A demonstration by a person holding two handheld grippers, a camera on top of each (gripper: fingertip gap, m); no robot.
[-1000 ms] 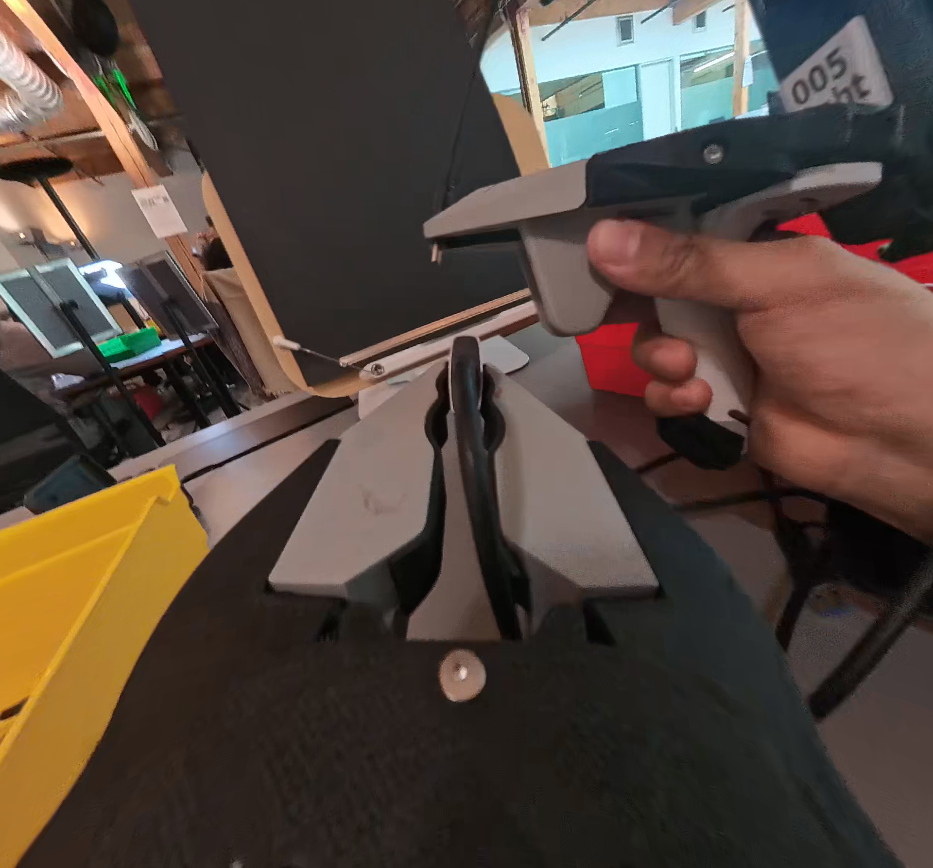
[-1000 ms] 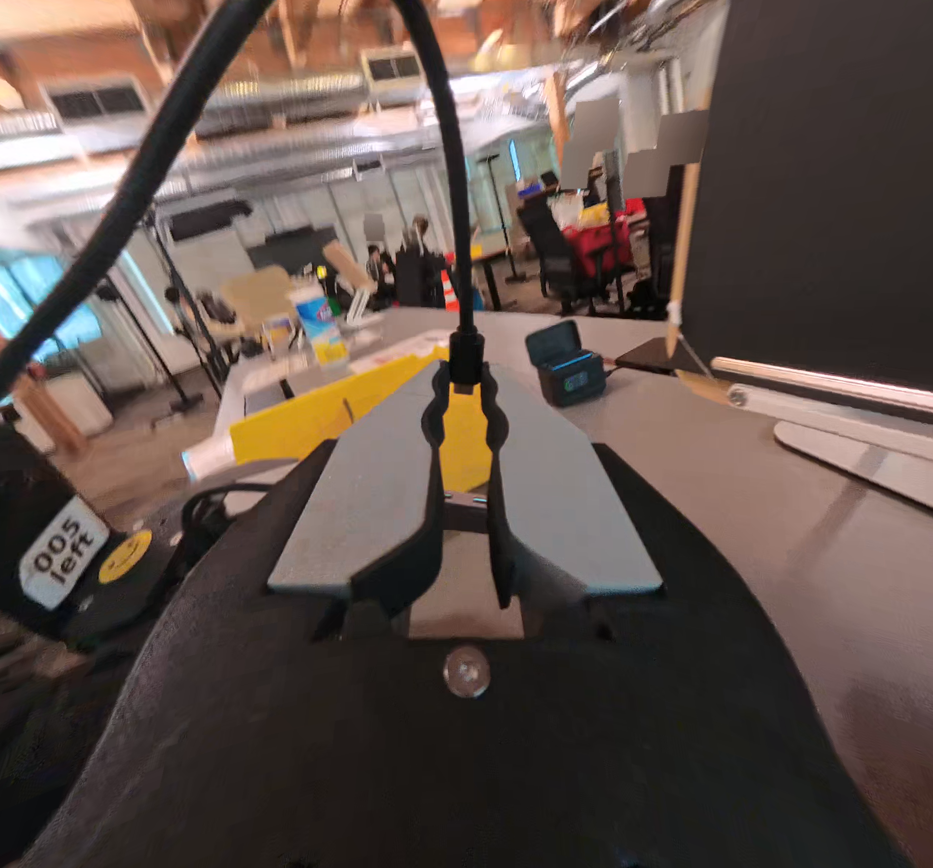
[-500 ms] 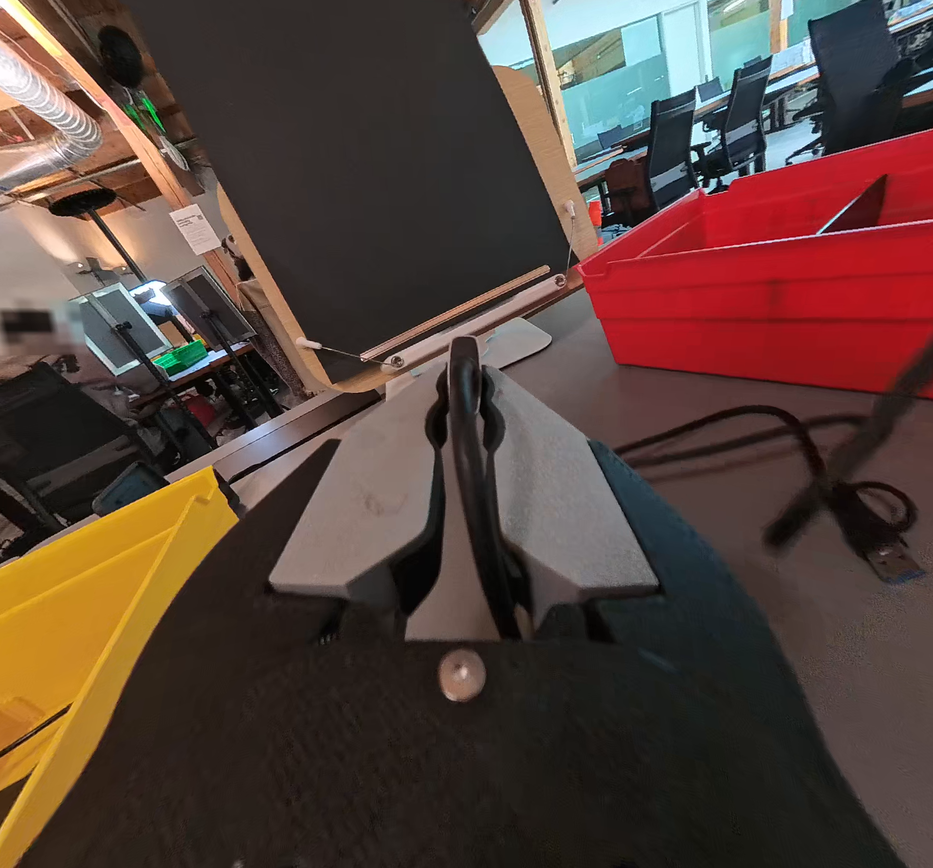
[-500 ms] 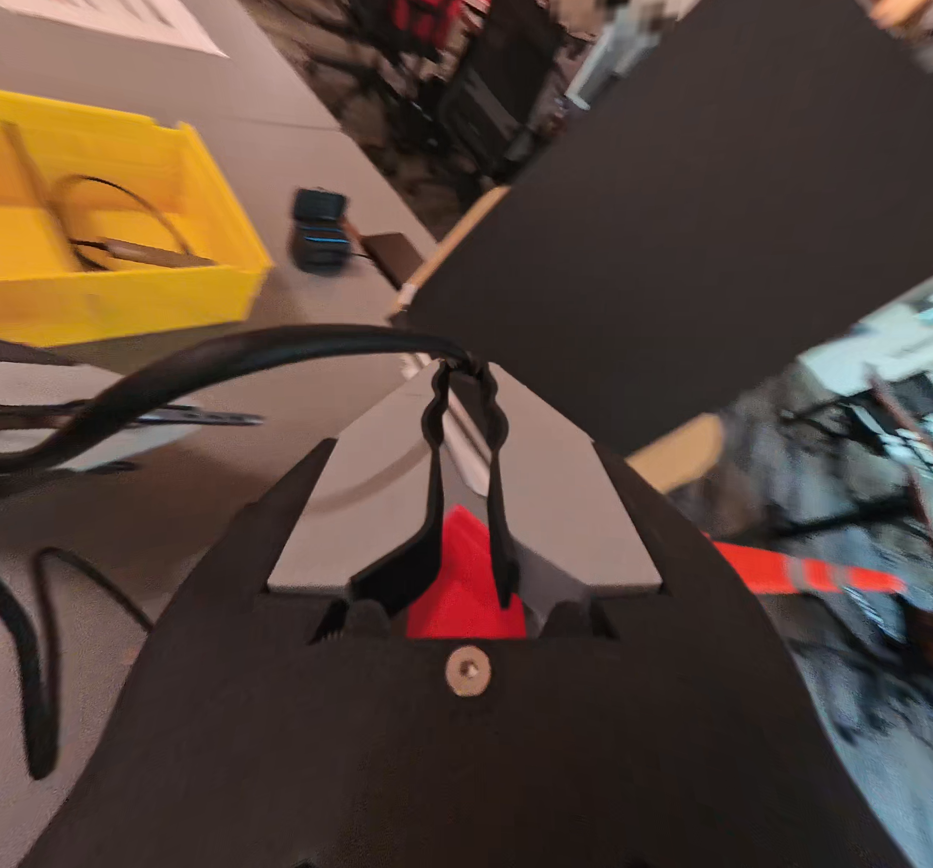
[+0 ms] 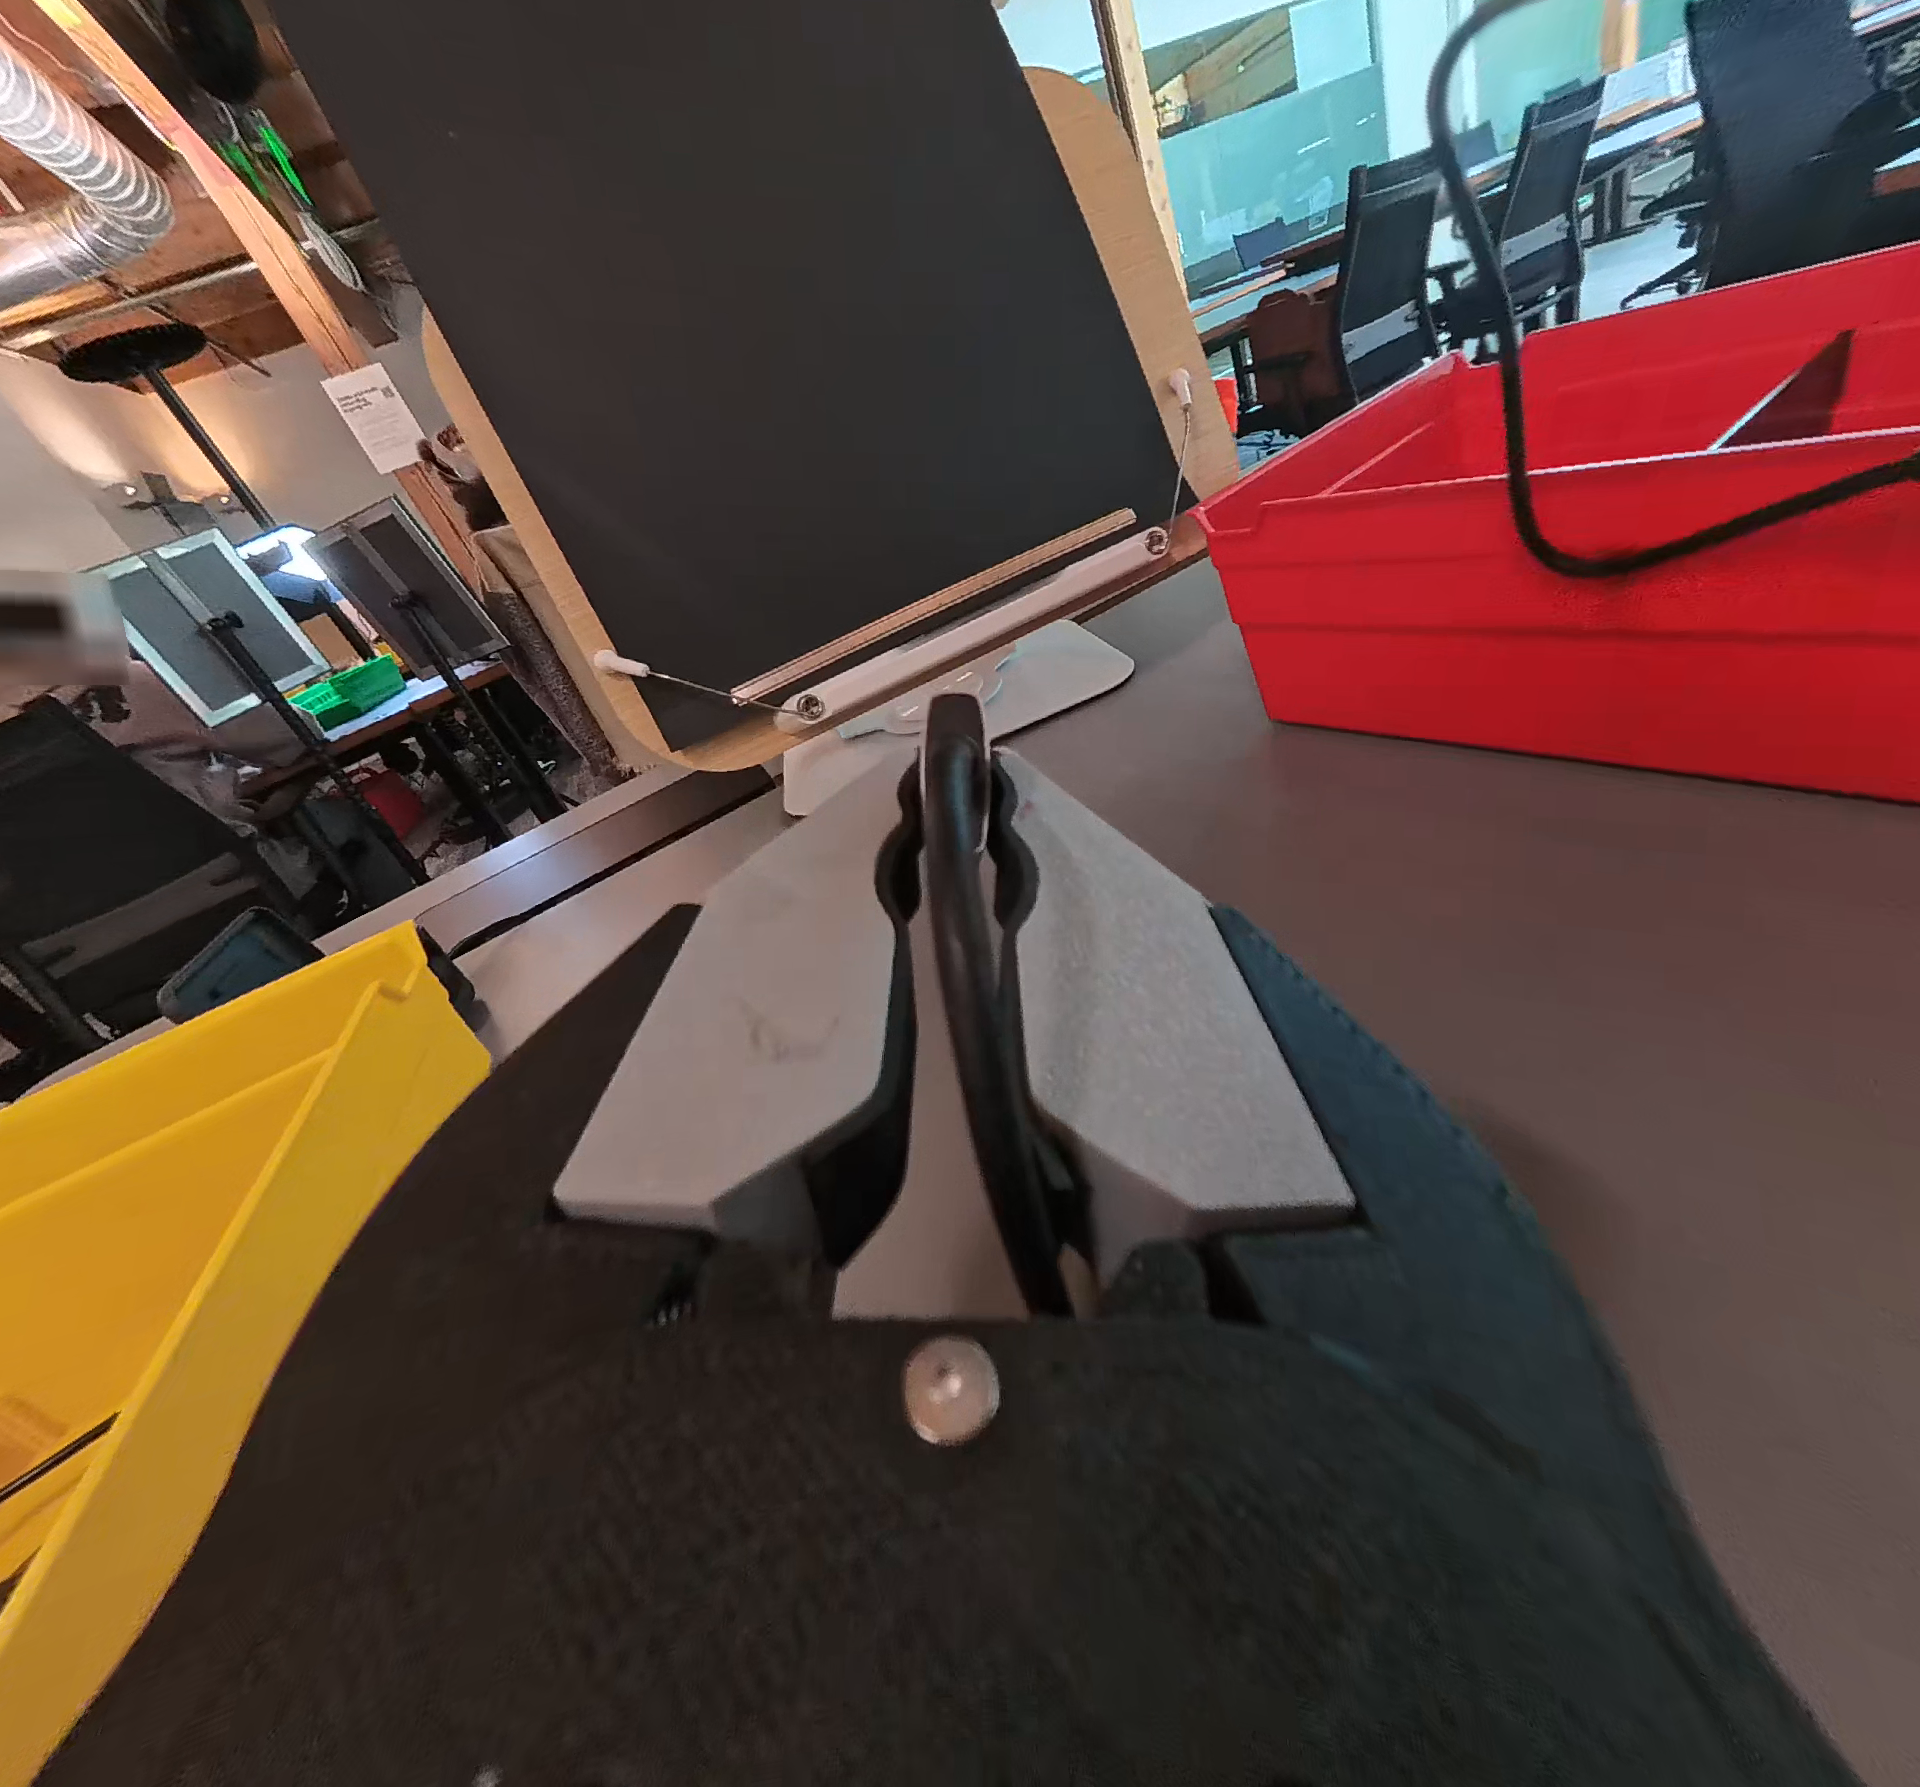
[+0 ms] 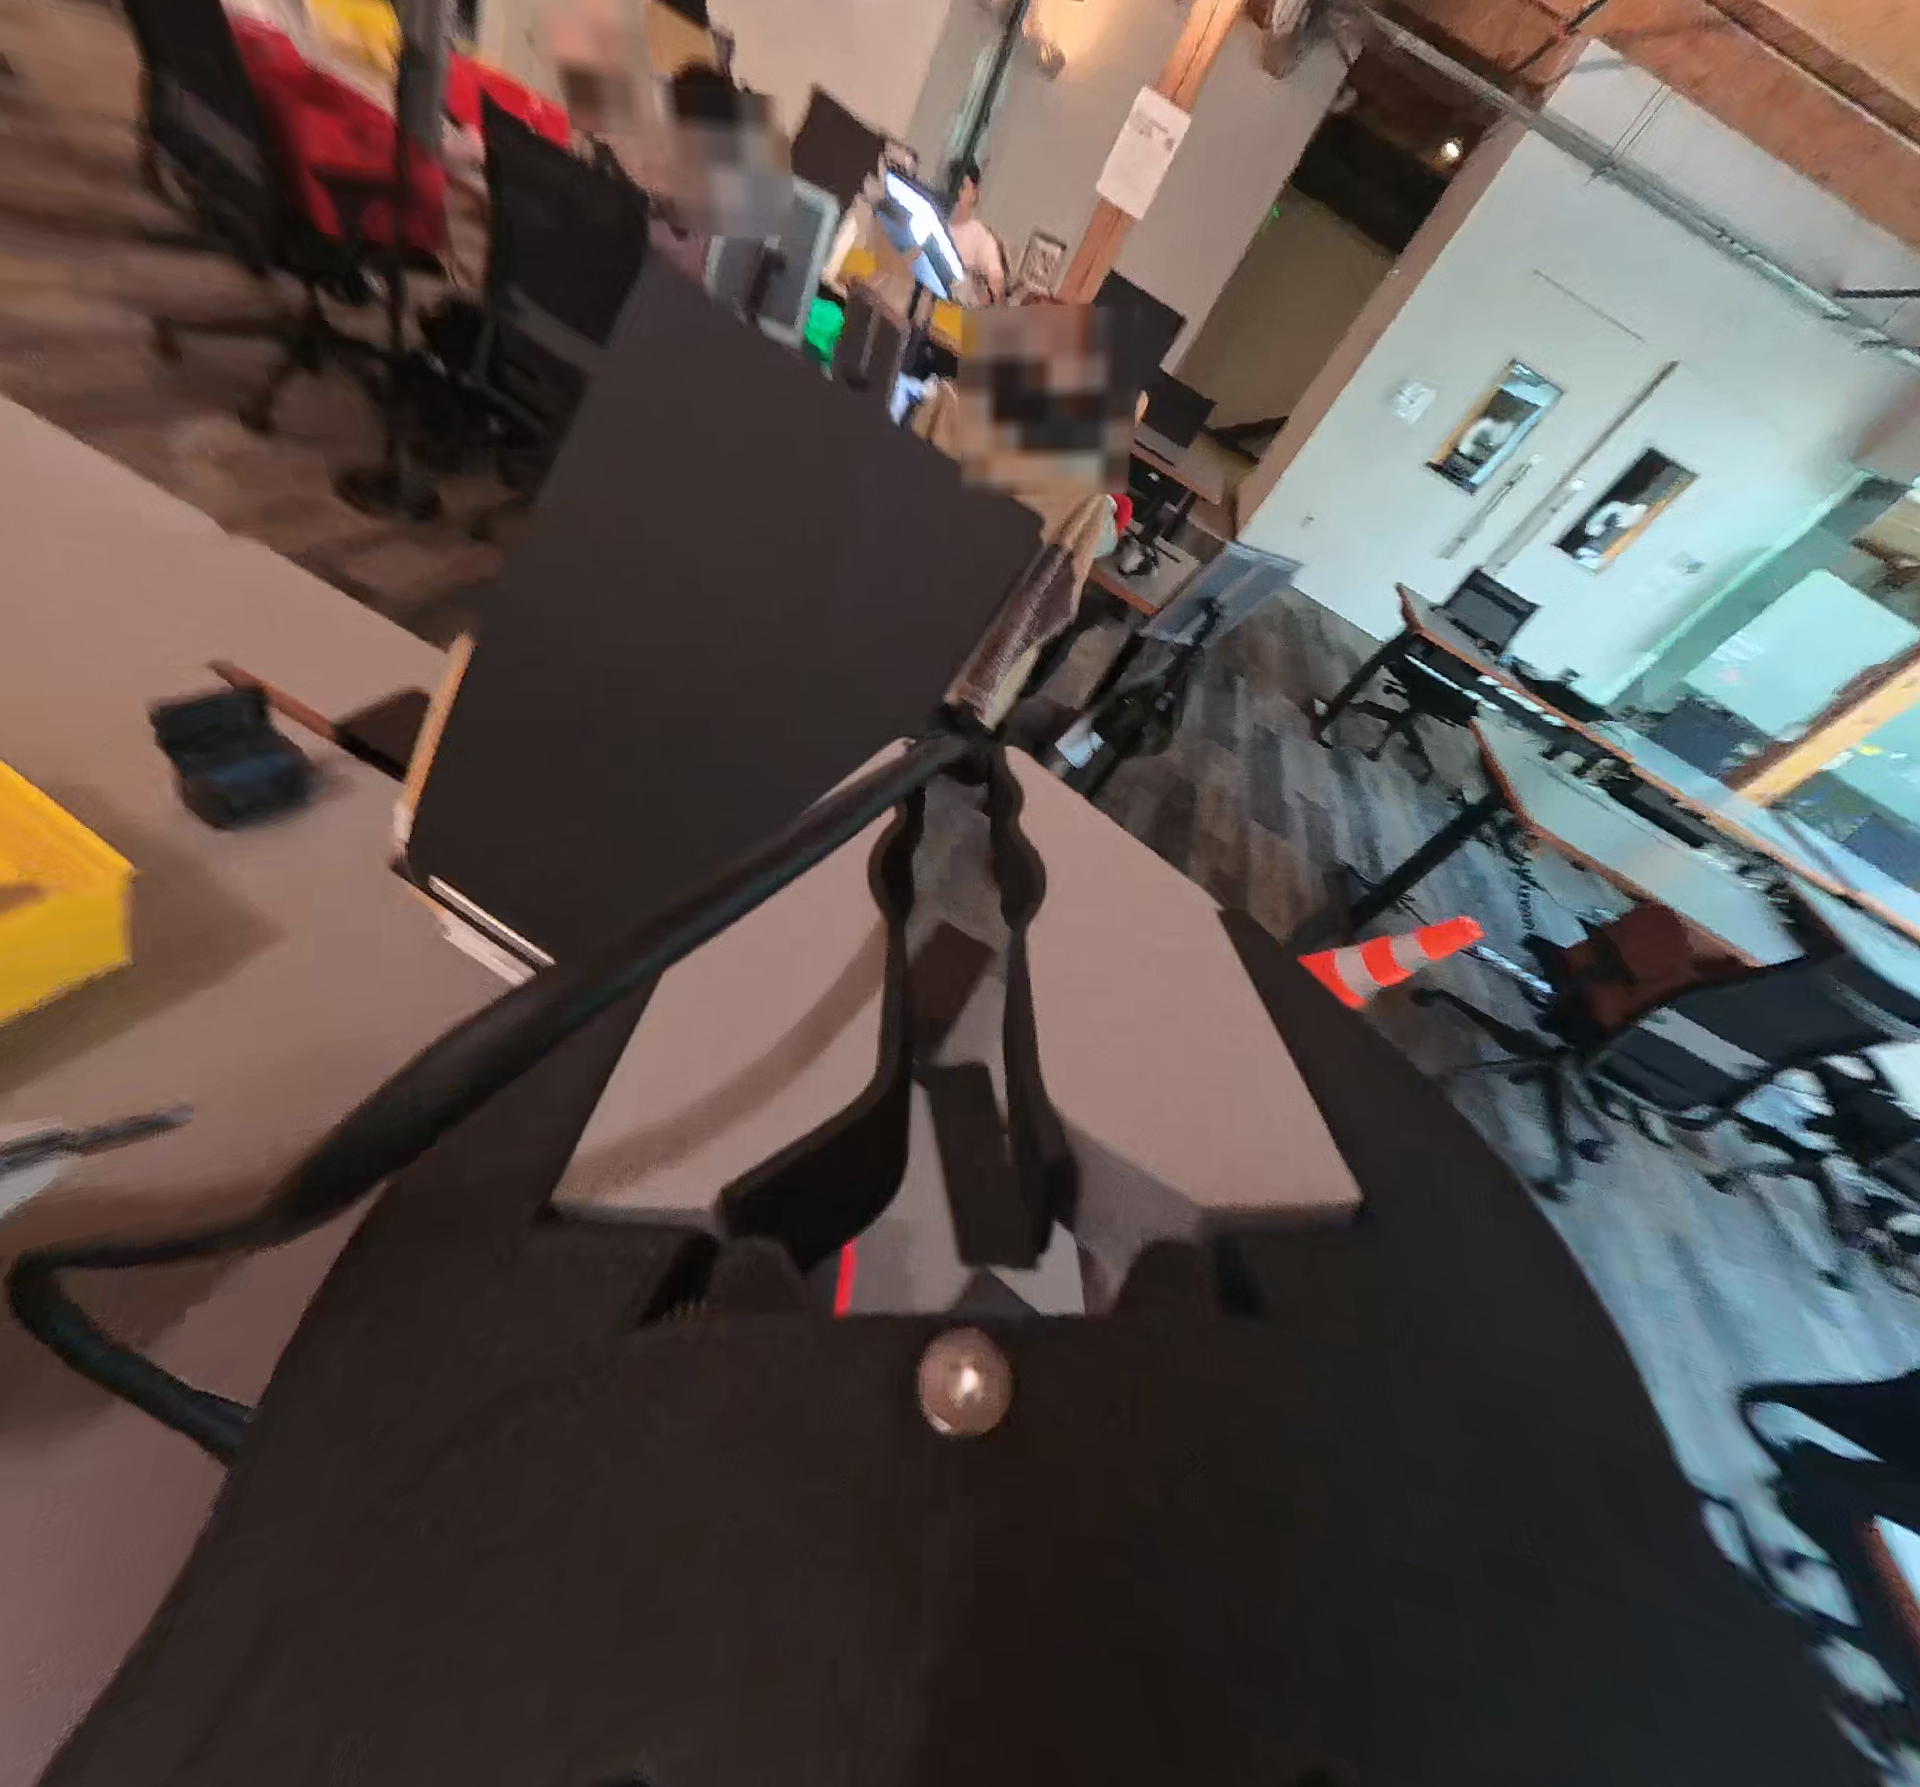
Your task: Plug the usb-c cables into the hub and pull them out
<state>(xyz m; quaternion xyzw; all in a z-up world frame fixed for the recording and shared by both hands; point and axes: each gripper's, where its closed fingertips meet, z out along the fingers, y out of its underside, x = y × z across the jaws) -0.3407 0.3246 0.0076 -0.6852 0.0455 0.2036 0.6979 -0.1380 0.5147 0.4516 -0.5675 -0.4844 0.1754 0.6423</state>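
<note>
The right-hand gripper point(image 6: 961, 761) is swinging fast: half a second ago its camera was looking down at the table, and now it is tilting up and out over the blurred room. Its fingers are staying clamped at the tips on the end of a long black round cable point(image 6: 623, 968), which is trailing taut down to the left. In the left wrist view, a thin black loop of cable point(image 5: 1507, 407) is now arching through the air in front of the red plastic bin point(image 5: 1558, 677), where a moment ago a cable was lying slack on the grey table top point(image 5: 1455, 1010). I am judging that this is the same lead being lifted, so a pulled-out or freshly picked cable is being carried, not plugged.

The left-hand gripper point(image 5: 956, 771) is hardly moving and keeps clenching a thick black rubber cable point(image 5: 987, 1062) that is running lengthwise between its fingers. Whether it is a separate cable I cannot tell.

The hub is not showing in either view, so a plugging step is still waiting on finding it.

The red bin is showing only a slanted divider; its wall is hiding the contents. The yellow plastic bin point(image 5: 208, 1218) is likewise showing a divider and little else
</note>
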